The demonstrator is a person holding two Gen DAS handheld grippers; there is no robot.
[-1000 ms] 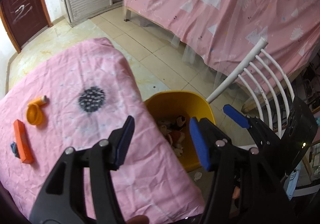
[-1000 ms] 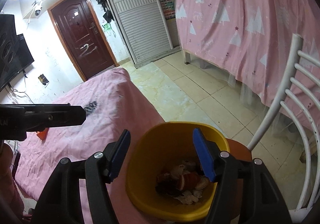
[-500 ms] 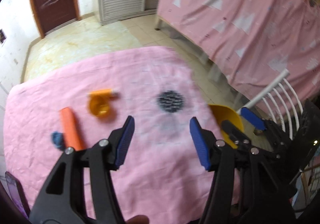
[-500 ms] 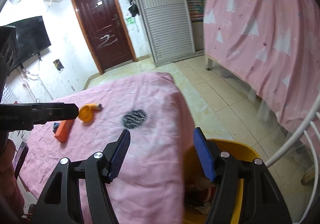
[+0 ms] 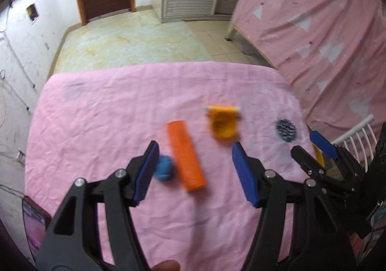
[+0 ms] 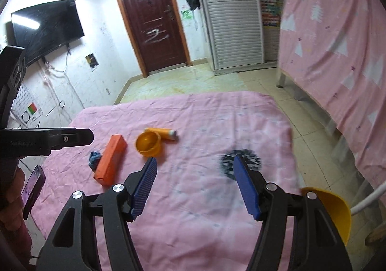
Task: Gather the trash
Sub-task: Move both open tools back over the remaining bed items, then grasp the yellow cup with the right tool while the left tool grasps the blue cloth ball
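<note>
On the pink-covered table (image 5: 96, 126) lie an orange box (image 5: 186, 155), a blue crumpled wad (image 5: 164, 167), an orange cup (image 5: 223, 124) and an orange tube (image 5: 223, 109) behind it. My left gripper (image 5: 195, 172) is open and empty, hovering just above and before the box. My right gripper (image 6: 195, 186) is open and empty over the table's right part; it shows in the left wrist view (image 5: 311, 147). The same box (image 6: 111, 157), wad (image 6: 94, 159), cup (image 6: 147, 143) and tube (image 6: 162, 133) show in the right wrist view. The yellow trash bin (image 6: 335, 210) stands by the table's right edge.
A dark round print (image 6: 241, 162) marks the cloth. A phone (image 6: 32, 186) lies at the table's left edge. A white chair (image 5: 357, 131) stands behind the bin. A pink curtain (image 6: 337, 41) hangs on the right. Tiled floor, a door (image 6: 154, 27) and a shuttered cabinet (image 6: 231, 29) lie beyond.
Both grippers have swung left from over the yellow bin to over the table. The box, wad, cup and tube now lie ahead of the left gripper. Both stay open.
</note>
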